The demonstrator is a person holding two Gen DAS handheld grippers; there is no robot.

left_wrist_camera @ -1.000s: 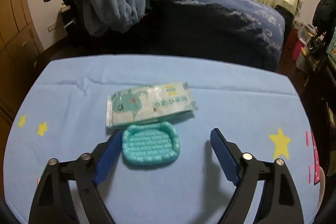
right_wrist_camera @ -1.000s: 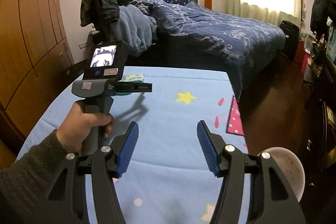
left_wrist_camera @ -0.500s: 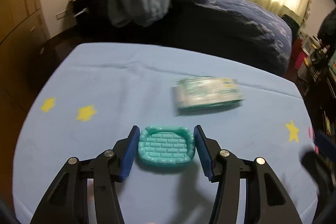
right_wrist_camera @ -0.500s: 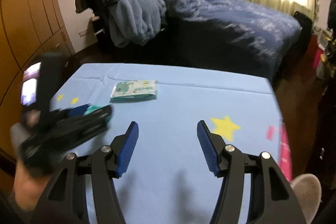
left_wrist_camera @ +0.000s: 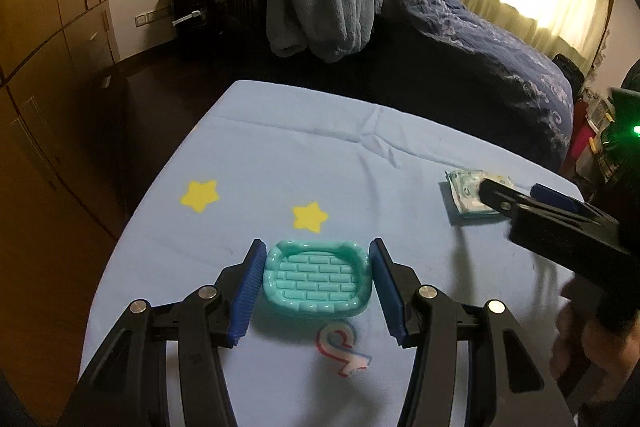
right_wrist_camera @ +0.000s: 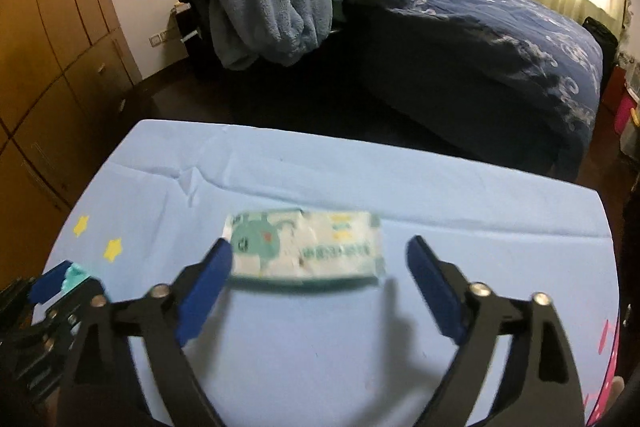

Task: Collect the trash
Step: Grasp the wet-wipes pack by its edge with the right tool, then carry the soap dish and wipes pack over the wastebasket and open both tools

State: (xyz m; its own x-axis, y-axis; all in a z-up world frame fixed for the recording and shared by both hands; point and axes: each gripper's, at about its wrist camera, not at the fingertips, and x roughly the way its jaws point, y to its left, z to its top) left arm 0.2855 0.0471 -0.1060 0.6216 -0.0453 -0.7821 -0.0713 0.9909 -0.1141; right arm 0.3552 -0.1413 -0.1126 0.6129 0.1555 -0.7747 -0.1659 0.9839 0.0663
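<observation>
The light-blue tablecloth with yellow stars (left_wrist_camera: 280,163) covers the table that bears everything in play; the dark-blue quilted bed (right_wrist_camera: 460,7) and the heap of grey-blue fleece (right_wrist_camera: 272,3) lie beyond its far edge, towards twelve o'clock, well apart from the work.

Next in size is the flat, pale green-and-white wipes packet with a cartoon print (right_wrist_camera: 306,247). It lies flat on the cloth, long side across the right wrist view, at twelve o'clock from the right gripper (right_wrist_camera: 320,287). Those jaws have just been opening and now stand wide, wider than the packet is long; the left pad is just beside the packet's left end, the right pad clear of the other end. Nothing is gripped. I judge the wide spread is there to straddle the packet lengthwise before closing on it.

Smallest is the teal plastic soap dish with a brick-pattern floor (left_wrist_camera: 318,277). The left gripper (left_wrist_camera: 318,287) has its blue pads against the dish's two short sides, about half open and closed on it. The dish appears to rest on the cloth, probably held across its narrow span because the rim gives firm, parallel faces. From the dish, the packet lies at about two o'clock.
</observation>
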